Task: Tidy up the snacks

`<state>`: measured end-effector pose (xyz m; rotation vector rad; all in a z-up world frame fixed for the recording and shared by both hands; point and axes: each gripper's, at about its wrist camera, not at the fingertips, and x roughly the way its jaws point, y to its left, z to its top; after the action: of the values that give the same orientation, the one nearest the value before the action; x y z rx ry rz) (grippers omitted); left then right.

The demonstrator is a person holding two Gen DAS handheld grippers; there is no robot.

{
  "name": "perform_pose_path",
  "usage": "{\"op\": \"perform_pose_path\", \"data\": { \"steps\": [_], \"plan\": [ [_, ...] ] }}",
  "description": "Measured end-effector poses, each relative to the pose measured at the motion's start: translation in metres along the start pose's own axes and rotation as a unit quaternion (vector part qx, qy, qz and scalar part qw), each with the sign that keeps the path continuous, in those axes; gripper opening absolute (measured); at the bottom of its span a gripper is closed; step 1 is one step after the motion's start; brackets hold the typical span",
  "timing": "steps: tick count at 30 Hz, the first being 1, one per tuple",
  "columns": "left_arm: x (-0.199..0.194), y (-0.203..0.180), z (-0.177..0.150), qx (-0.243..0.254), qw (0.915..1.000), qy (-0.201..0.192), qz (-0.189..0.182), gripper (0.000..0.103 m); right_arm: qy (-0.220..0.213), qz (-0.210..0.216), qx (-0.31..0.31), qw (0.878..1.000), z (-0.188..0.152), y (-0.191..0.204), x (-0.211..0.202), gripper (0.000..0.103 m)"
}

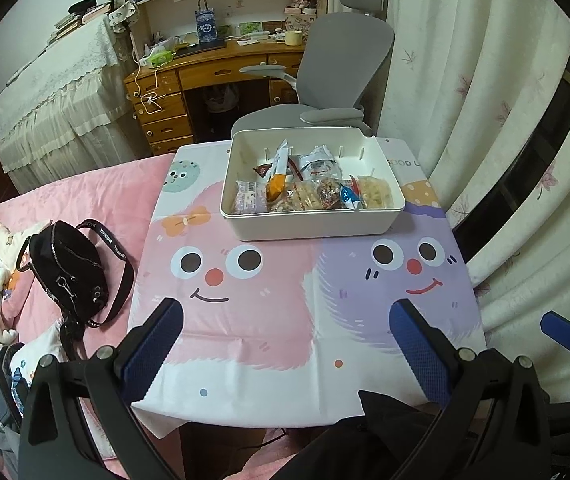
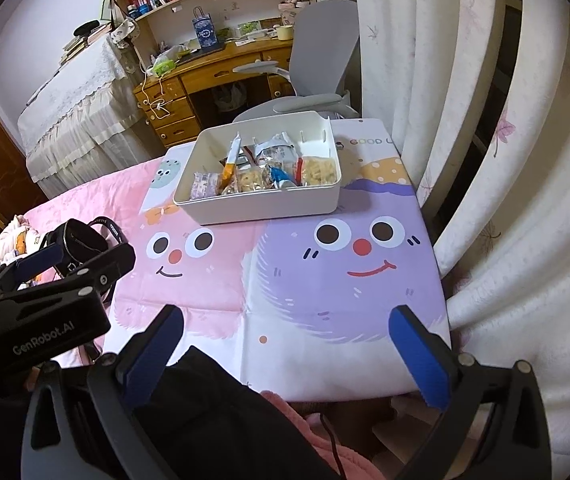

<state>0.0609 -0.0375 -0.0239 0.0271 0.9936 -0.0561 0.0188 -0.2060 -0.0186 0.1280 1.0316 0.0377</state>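
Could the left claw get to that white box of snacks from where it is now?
Probably yes. The left claw is open and holding nothing, and only bare cartoon tablecloth lies between it and the white box. The box has no lid, so the snacks inside look easy to get at from above.

A smooth, matt white plastic box [image 1: 313, 224] at centre frame holds glossy, crinkled plastic snack packets [image 1: 305, 188]. Beneath it lies a smooth printed cloth [image 1: 269, 320] with a slight sheen and fold creases. The left gripper [image 1: 285, 344] has matt black plastic arms and textured blue pads [image 1: 421, 356].
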Motion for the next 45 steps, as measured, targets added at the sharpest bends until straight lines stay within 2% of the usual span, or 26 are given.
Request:
{"op": "perform_pose_path", "data": {
  "steps": [14, 45],
  "plan": [
    [0.005, -0.01, 0.004, 0.004, 1.0, -0.004, 0.002, 0.102, 0.008, 0.0, 0.003, 1.0, 0.004, -0.013, 0.007, 0.103],
    [0.002, -0.01, 0.0, -0.002, 0.9999, -0.003, 0.015, 0.102, 0.016, 0.001, 0.0, 1.0, 0.0, -0.01, 0.009, 0.103]
  ]
}}
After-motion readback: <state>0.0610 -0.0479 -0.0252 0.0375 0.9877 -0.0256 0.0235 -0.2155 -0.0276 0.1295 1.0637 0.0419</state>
